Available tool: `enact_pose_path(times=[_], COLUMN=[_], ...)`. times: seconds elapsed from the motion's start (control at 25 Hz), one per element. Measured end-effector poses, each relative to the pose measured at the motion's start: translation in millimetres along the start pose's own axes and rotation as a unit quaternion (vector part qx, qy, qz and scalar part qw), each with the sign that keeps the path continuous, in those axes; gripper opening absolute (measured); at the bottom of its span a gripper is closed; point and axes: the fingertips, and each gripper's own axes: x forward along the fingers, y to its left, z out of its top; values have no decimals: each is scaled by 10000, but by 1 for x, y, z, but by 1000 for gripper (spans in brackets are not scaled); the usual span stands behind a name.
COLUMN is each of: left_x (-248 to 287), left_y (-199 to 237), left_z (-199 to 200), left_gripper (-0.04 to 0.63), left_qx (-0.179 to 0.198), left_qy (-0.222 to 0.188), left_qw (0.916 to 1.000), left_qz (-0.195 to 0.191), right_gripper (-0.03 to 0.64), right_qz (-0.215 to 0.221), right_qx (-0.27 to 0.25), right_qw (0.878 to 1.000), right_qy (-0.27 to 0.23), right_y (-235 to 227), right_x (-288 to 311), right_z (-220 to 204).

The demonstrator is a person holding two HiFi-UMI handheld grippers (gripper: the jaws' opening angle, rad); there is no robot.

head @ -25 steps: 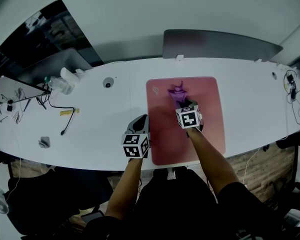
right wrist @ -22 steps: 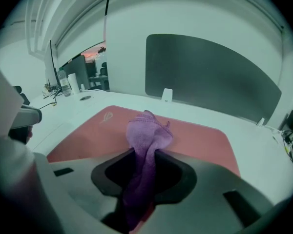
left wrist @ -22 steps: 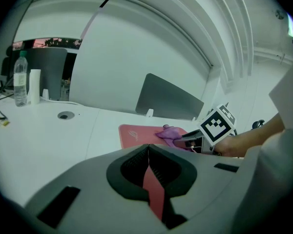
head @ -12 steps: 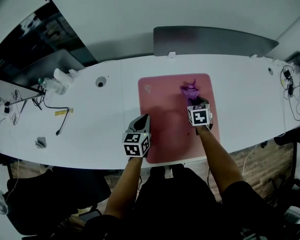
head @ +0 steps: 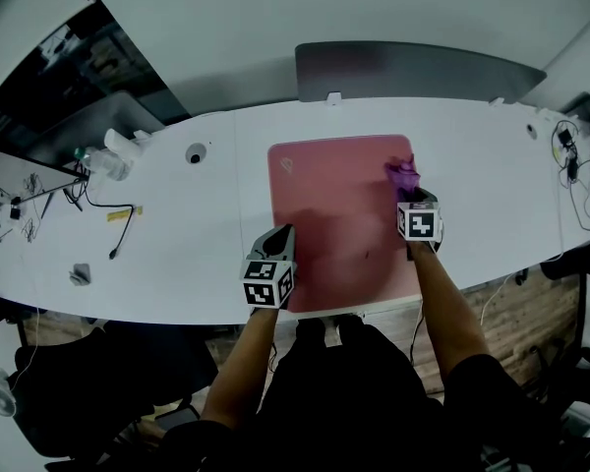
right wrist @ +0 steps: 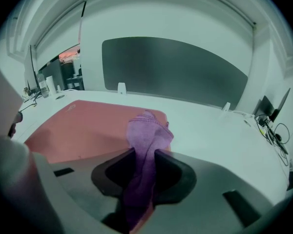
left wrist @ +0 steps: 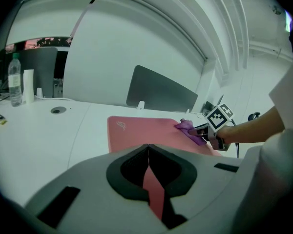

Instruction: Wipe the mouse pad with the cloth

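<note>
Head view: a pink mouse pad (head: 334, 214) lies flat on the white table (head: 492, 185), in front of a grey panel (head: 413, 70) standing at the far edge. The right gripper (head: 407, 189) is at the pad's far right corner, with a purple cloth (head: 403, 173) bunched at its tips and lying on the pad just inside the right edge. The left gripper (head: 278, 236) sits at the pad's near left edge; whether it presses on the pad cannot be told here. A clear bottle (head: 103, 165) and a loose cable (head: 118, 219) lie well apart at the table's left end. Left gripper view: the 2 jaws meet along a line at their tips, nothing between them, and pink mat shows below through the gap behind the tips. Farther on, the cloth (left wrist: 188, 126) rests on the pad's right side, touching the right gripper (left wrist: 201, 130). Right gripper view: the 2 jaws are clamped on the cloth (right wrist: 146, 135), which runs up between them and spreads in a crumpled fold ahead of the tips, resting on the pad (right wrist: 83, 126) near its far right corner, with bare table just beside it.
</note>
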Motion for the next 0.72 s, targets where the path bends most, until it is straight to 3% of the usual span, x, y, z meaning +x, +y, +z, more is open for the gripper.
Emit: enact_pose_path(times=[0.36,0.72], left_x=[-6,-24], left_y=[-6,6], left_z=[-1,5], left_gripper=[21,21], left_qx=[44,-53], left_qy=[-30,-324], left_qw=[10000,9992], left_qz=[5,221], right_gripper=[114,114], right_qz=[-237,681], right_qx=[253,50], right_qw=[9994,9943], right_qy=[-20,-824], right_y=[-20,63], right_x=[-5,-37], right_z=[-4,36])
